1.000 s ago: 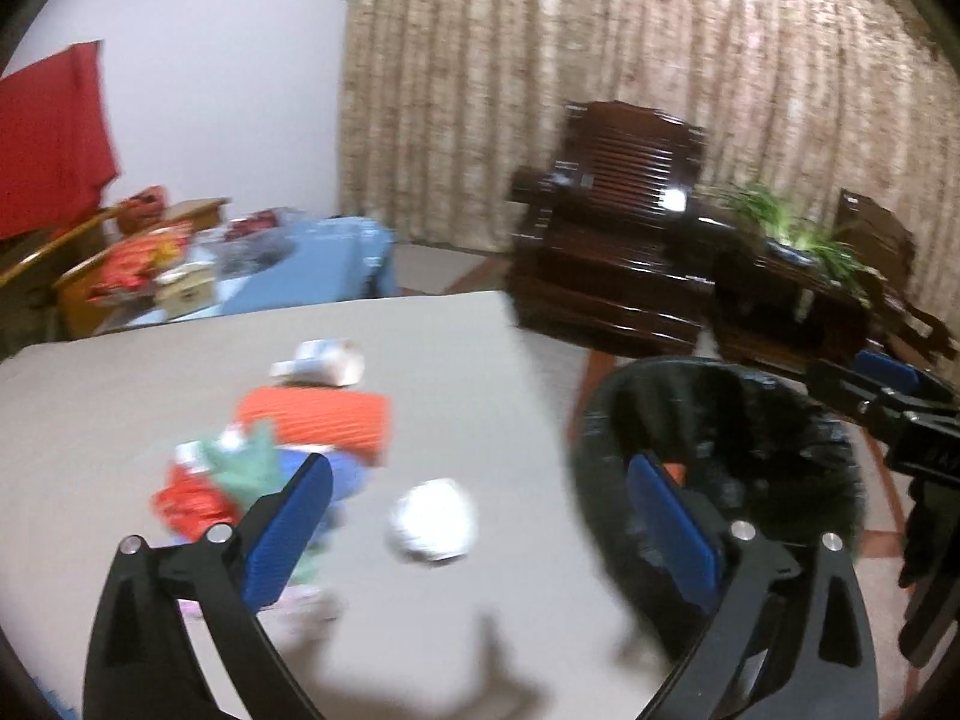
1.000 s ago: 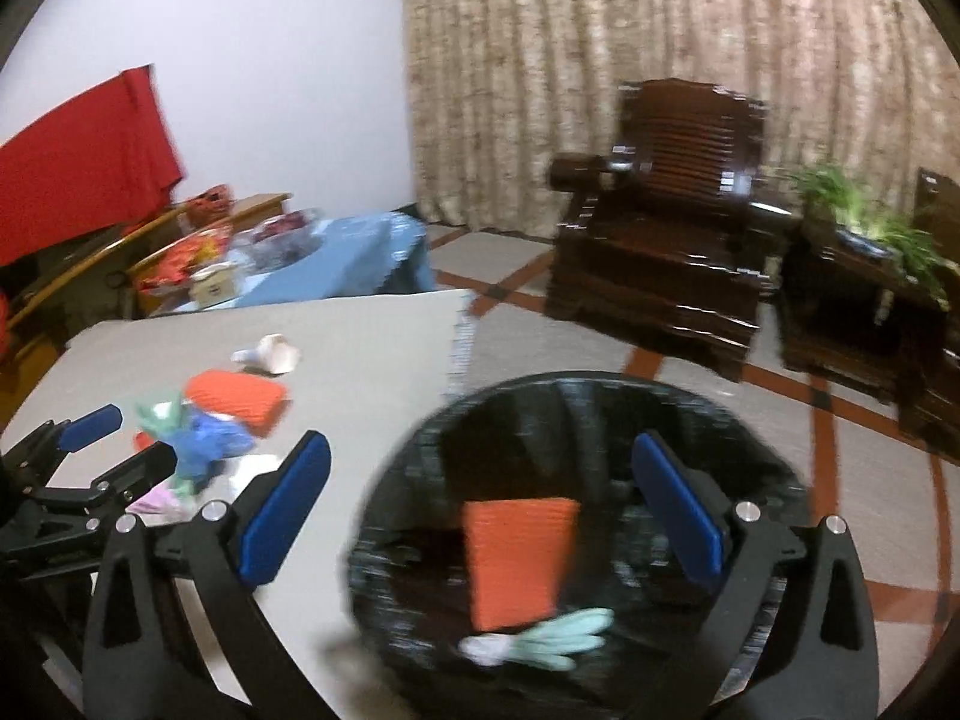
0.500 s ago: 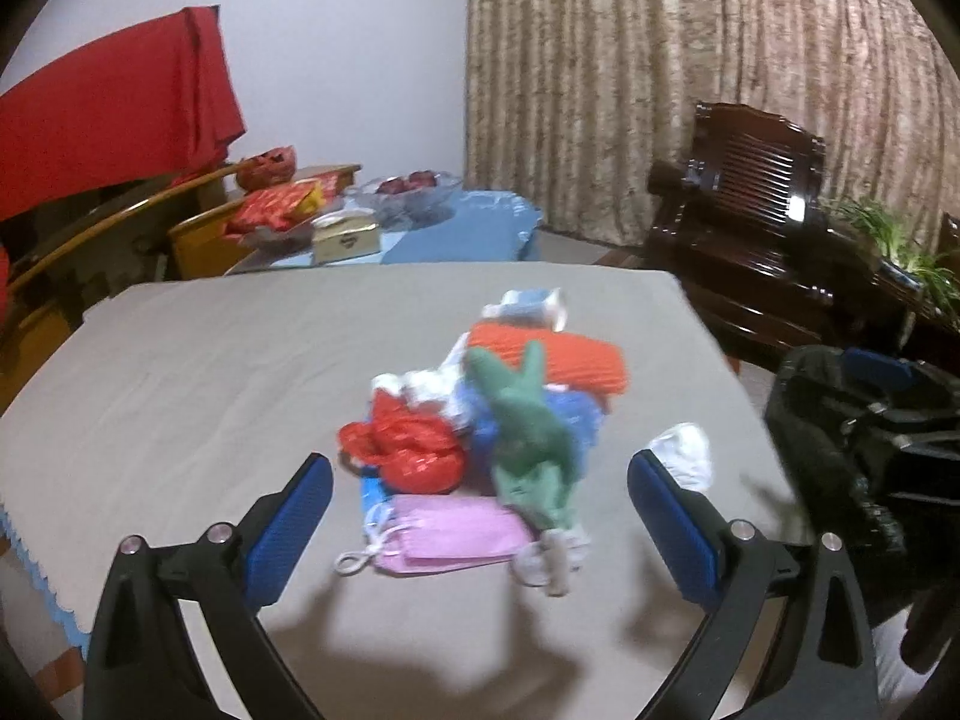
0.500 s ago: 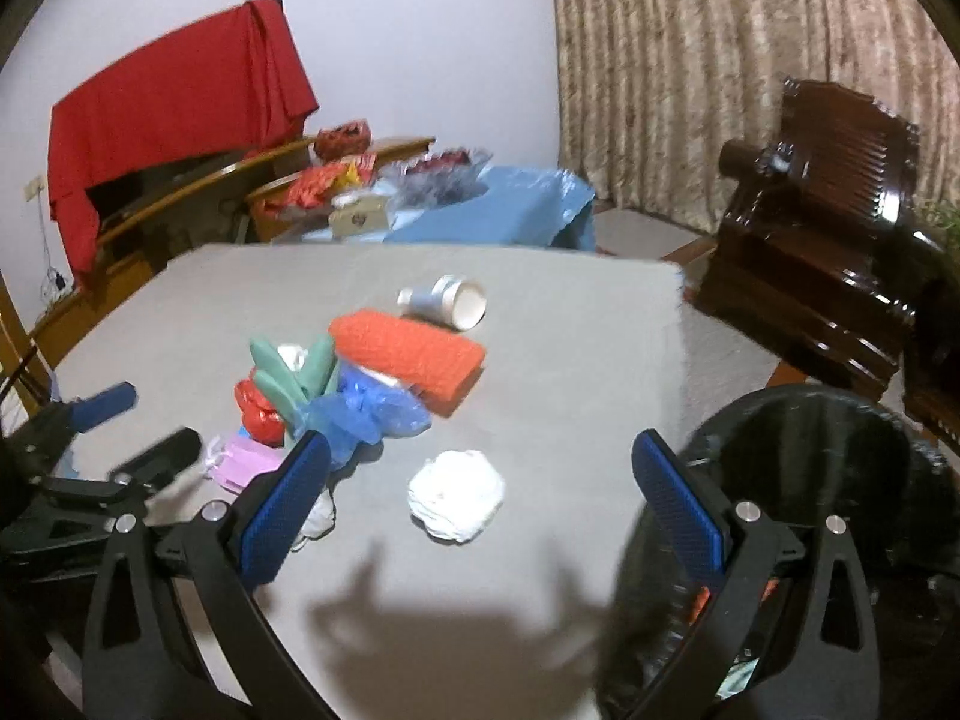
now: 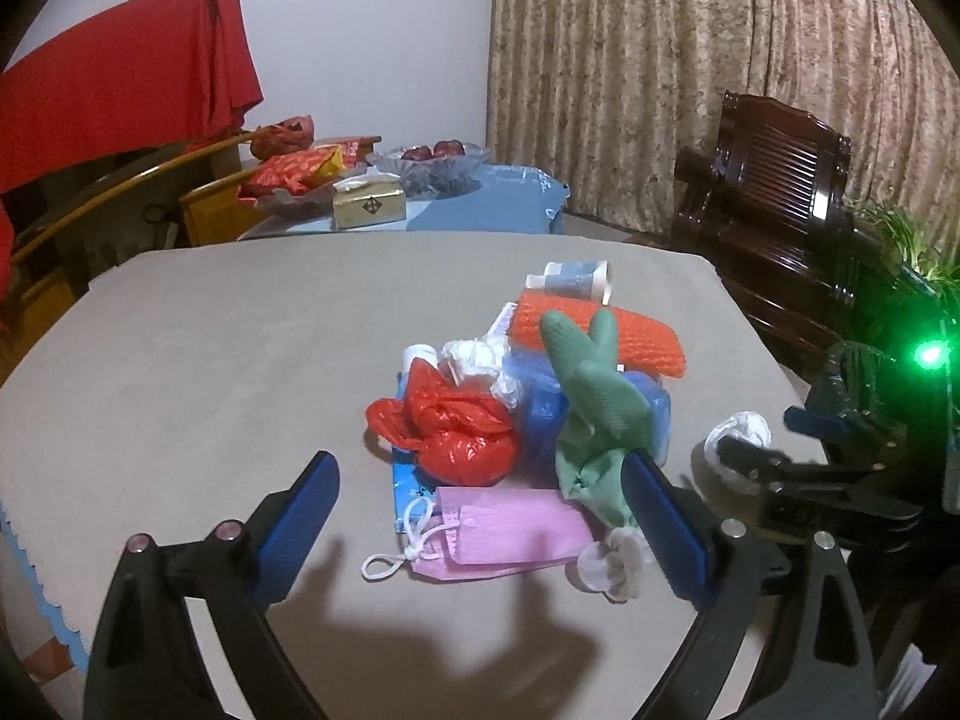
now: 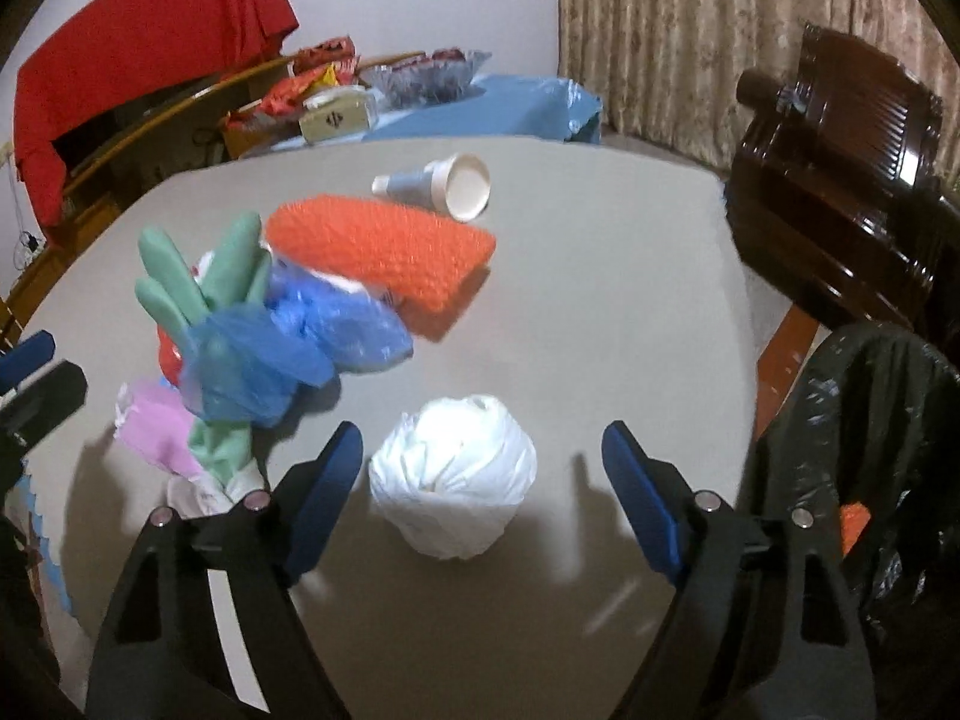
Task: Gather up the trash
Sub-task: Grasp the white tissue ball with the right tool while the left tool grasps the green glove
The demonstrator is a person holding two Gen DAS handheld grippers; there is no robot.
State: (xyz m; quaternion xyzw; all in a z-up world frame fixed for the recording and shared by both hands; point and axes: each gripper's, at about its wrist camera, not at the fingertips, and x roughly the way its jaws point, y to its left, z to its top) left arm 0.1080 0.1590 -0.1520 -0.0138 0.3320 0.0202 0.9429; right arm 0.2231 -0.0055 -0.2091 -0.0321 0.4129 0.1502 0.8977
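Note:
A heap of trash lies on the grey table (image 5: 210, 360): a red plastic bag (image 5: 450, 426), a green rubber glove (image 5: 591, 384), a blue bag (image 6: 270, 354), an orange sponge (image 6: 384, 252), a pink mask (image 5: 504, 531) and a paper cup (image 6: 456, 186). My left gripper (image 5: 480, 516) is open, just in front of the pink mask. My right gripper (image 6: 480, 480) is open with its fingers either side of a white crumpled ball (image 6: 456, 474). The black-lined trash bin (image 6: 870, 450) stands at the table's right edge.
A dark wooden armchair (image 5: 780, 192) stands behind the table on the right, before a patterned curtain (image 5: 690, 60). A side table with a tissue box (image 5: 369, 204), a fruit bowl and snacks stands at the back left. Red cloth (image 5: 120, 108) hangs on the left.
Both grippers swung left from the bin to the table. The left now faces the heap close up; the right has closed in on the white ball.

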